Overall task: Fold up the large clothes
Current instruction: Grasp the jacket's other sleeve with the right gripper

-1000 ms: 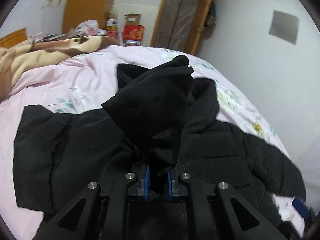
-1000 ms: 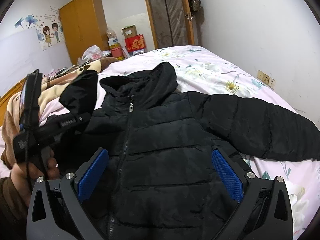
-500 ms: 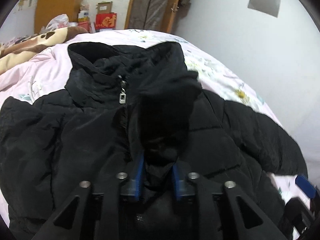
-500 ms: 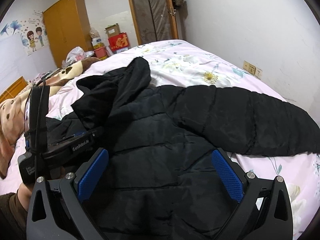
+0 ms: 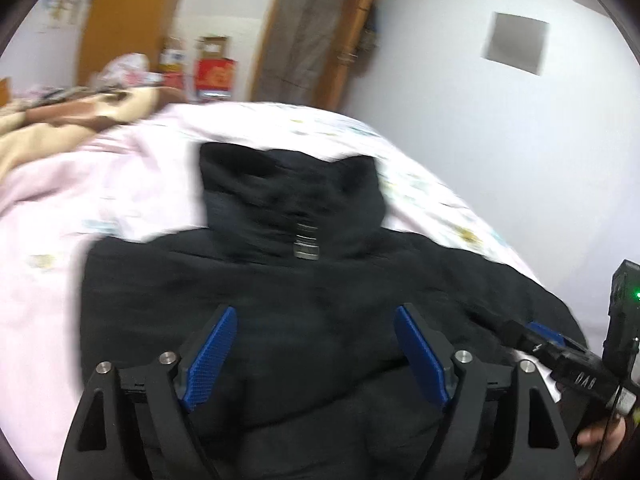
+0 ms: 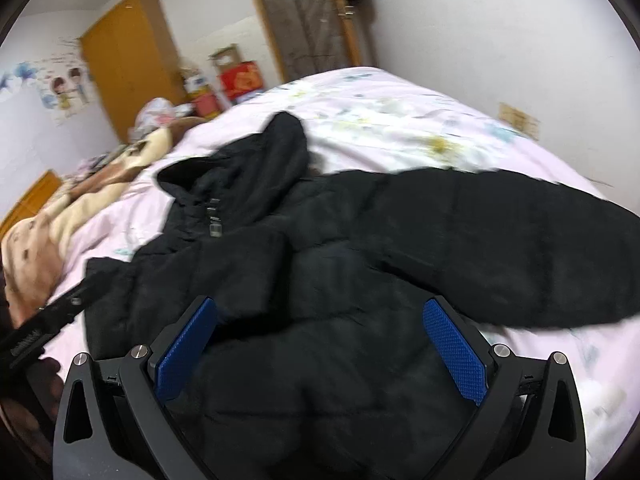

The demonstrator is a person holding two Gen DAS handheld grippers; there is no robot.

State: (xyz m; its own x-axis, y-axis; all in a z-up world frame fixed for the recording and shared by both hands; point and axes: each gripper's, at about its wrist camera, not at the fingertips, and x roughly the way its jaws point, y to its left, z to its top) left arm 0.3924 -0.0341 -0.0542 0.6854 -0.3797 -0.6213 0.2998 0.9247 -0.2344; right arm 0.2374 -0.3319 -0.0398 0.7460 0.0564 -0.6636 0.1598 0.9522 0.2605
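A black hooded puffer jacket (image 5: 304,292) (image 6: 360,264) lies front up on the pink floral bed (image 5: 72,216) (image 6: 420,120), zipped, with its hood toward the far end. One sleeve (image 6: 512,248) stretches out to the right. The other sleeve (image 6: 224,264) lies folded across the chest. My left gripper (image 5: 314,328) hovers over the jacket's middle; its jaws are opening, with nothing gripped between the blue pads. My right gripper (image 6: 320,320) is open above the lower front of the jacket. The right gripper's body also shows at the left wrist view's right edge (image 5: 576,364).
A brown and cream blanket (image 5: 60,120) (image 6: 60,232) is heaped on the bed's left side. Behind the bed stand a wooden wardrobe (image 6: 132,56), boxes (image 5: 214,72) and a door (image 5: 316,36). A white wall (image 5: 500,140) runs along the bed's right side.
My left gripper carried the sleeve over the jacket's chest, let it go and opened wide. The sleeve now lies on the jacket. My right gripper stayed open and swung slightly.
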